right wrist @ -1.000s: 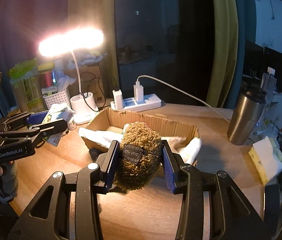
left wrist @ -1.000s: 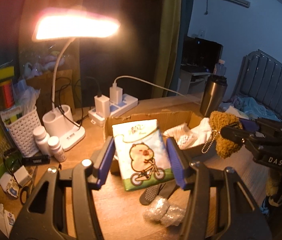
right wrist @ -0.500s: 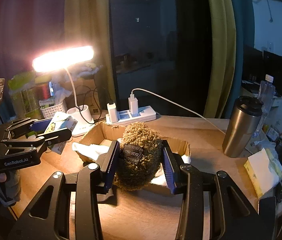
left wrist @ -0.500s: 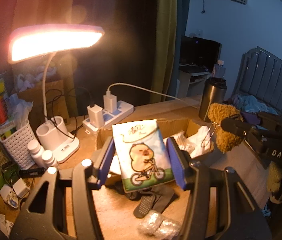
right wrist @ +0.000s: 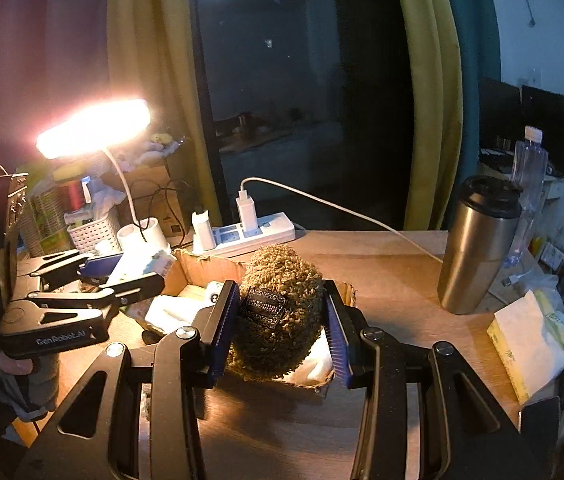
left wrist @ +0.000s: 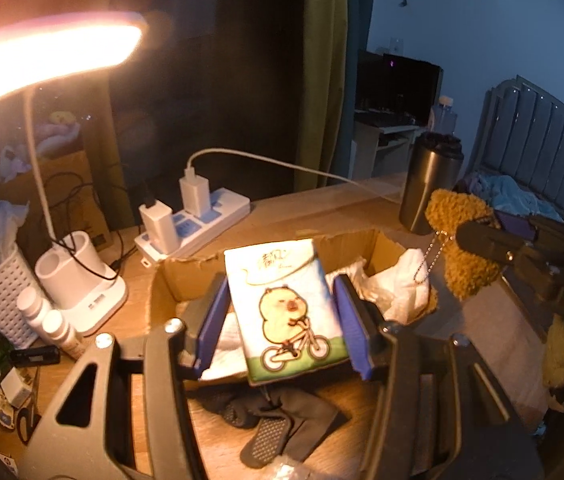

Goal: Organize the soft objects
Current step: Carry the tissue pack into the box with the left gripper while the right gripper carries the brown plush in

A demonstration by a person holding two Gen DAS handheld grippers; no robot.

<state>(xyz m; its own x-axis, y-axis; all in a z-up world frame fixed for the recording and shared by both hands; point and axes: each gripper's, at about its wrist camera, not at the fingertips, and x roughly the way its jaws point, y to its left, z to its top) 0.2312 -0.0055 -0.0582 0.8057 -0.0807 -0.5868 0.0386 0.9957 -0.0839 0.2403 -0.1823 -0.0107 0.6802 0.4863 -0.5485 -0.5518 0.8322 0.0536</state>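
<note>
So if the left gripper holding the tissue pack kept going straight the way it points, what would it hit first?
Probably the open brown cardboard box: the left gripper, clamping the duck-printed tissue pack, points down into it, likely meeting the white crumpled cloth inside. Depth is unclear.

Left tongs (left wrist: 283, 316) clamped, angled down; right tongs (right wrist: 282, 326) likewise clamped.

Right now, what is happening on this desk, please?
A person is sorting soft things into a cardboard box. The left hand-held gripper is shut on a tissue pack with a cartoon chick, held over the box. The right hand-held gripper is shut on a brown plush toy, also above the box. White cloth already lies inside.
</note>
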